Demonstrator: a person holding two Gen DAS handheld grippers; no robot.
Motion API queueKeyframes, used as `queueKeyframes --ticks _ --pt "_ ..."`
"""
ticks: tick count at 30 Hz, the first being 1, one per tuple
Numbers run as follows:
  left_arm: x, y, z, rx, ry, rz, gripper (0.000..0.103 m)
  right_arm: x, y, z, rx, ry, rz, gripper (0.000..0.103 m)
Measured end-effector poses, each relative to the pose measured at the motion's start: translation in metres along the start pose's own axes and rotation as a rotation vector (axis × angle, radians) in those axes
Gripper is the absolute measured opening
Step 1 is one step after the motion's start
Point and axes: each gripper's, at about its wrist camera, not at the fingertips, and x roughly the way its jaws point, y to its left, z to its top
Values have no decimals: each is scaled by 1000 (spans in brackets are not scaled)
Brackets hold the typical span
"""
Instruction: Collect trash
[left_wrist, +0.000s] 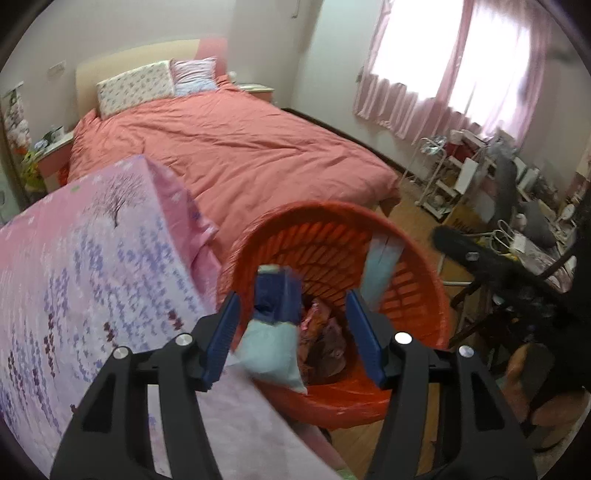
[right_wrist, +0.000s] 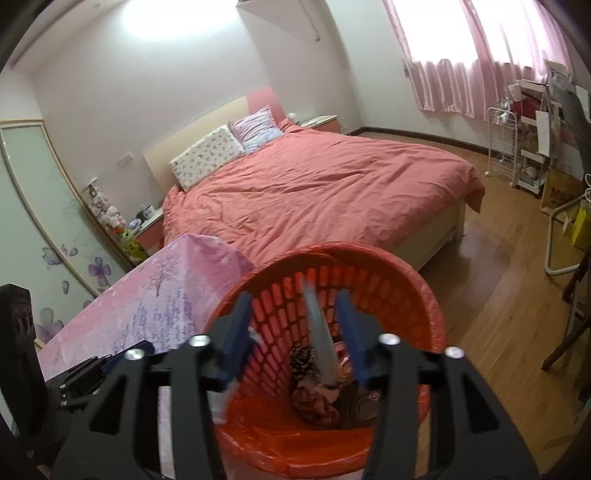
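Observation:
An orange slatted trash basket (left_wrist: 332, 221) with a red liner stands on the floor below both grippers. My left gripper (left_wrist: 291, 299) is open over it. A blurred blue and pale blue packet (left_wrist: 273, 332) hangs loose between its fingers, touching neither pad. A second pale blue packet (left_wrist: 380, 269) is in the air inside the far rim. In the right wrist view my right gripper (right_wrist: 293, 299) is open above the basket (right_wrist: 417, 280), with a pale blue packet (right_wrist: 321, 332) edge-on between its fingers and free of them. Crumpled pinkish wrappers (right_wrist: 321, 395) lie at the bottom.
A surface under a pink floral cloth (left_wrist: 92, 258) presses against the basket's left side. Behind it is a bed with a coral duvet (left_wrist: 240, 147). Wooden floor (right_wrist: 498, 314) runs to the right. Dark chair frames (left_wrist: 517, 280) and cluttered racks (right_wrist: 524, 147) stand by the curtained window.

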Motion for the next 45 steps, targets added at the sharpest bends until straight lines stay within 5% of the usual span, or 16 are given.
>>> queueKeyframes --ticks 9,15,26,32,45 --pt "-62 45 -30 -30 -102 157 91 -54 21 -14 -91 -129 -174 101" --pt "-138 66 -65 -75 -201 323 99 -107 50 -31 -184 -278 -326 101" --pt "-236 84 -160 -156 -340 540 99 -164 97 -97 -296 -378 -330 101" --pt "-262 82 -201 -192 -383 594 99 -176 119 -128 -338 -446 -321 101" --pt "-280 82 -224 -264 -377 567 99 -166 111 -129 -233 -207 -301 101"
